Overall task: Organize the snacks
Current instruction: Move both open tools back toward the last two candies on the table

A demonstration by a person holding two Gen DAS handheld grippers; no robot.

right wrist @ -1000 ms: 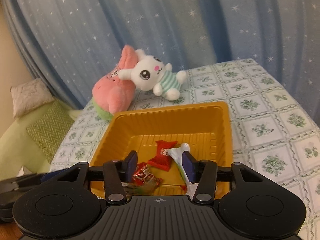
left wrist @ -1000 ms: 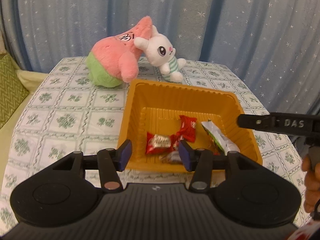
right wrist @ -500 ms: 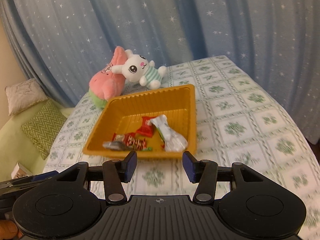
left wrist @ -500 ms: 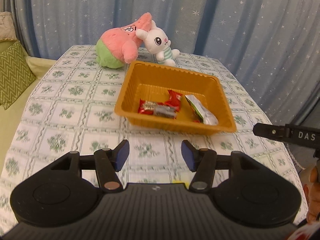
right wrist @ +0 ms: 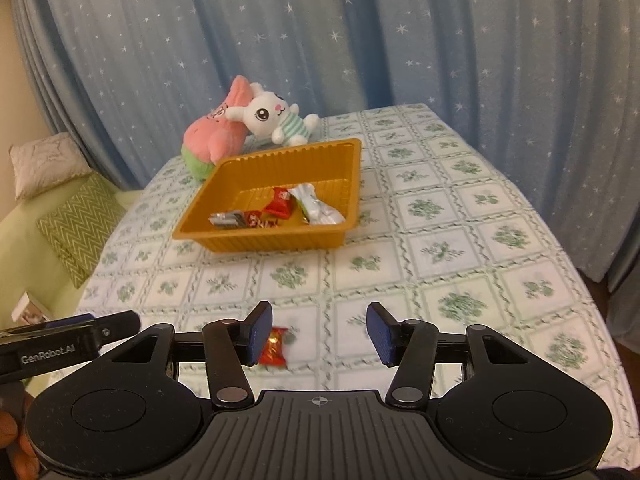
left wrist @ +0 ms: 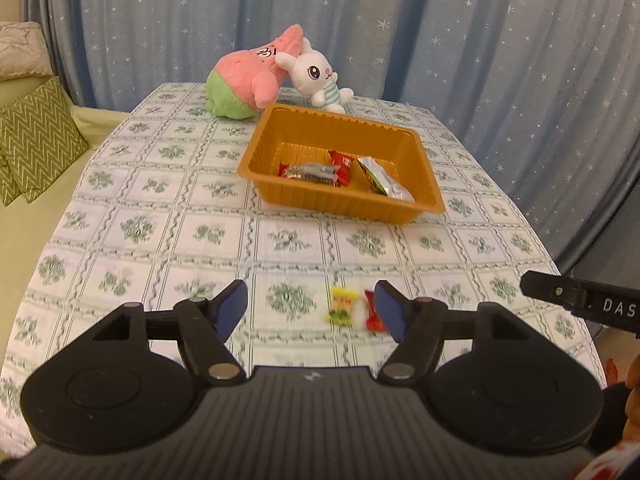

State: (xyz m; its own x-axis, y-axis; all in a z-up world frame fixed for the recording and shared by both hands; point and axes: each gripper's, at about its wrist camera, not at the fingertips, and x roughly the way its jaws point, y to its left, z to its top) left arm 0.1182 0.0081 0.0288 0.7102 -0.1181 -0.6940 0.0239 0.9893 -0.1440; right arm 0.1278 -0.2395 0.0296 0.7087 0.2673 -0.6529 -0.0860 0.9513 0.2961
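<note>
Nearest in the left wrist view, the left tongs (left wrist: 310, 306) hover over the tabletop (left wrist: 160, 240) with their blue pads spread wide and nothing between them; their jaws have just been opening. Just past the right pad lie two loose snacks on the cloth: a yellow candy (left wrist: 341, 305) and, beside it, a red candy (left wrist: 372, 314) partly hidden by the pad. The right tongs (right wrist: 319, 334) also stand about half open, gripping nothing; their jaws have just been opening a little. In that view the red candy (right wrist: 274, 347) lies on the cloth by the left pad, not pinched.

Farther out, near the middle of the tabletop, sits an orange tray (left wrist: 424, 168). Inside it, on the floor of the tray, lie a grey bar (left wrist: 318, 171) over a red wrapper (left wrist: 286, 171), a red packet (left wrist: 341, 164) behind them, and a silver-and-green pouch (left wrist: 380, 182) leaning toward the tray's right side. From the right wrist view the same tray (right wrist: 240, 168) holds the same items bunched toward its near wall.

Behind the tray, touching each other, rest a pink plush (left wrist: 248, 80) and a white bunny (left wrist: 316, 76). Beyond hangs a blue curtain (left wrist: 440, 32).
</note>
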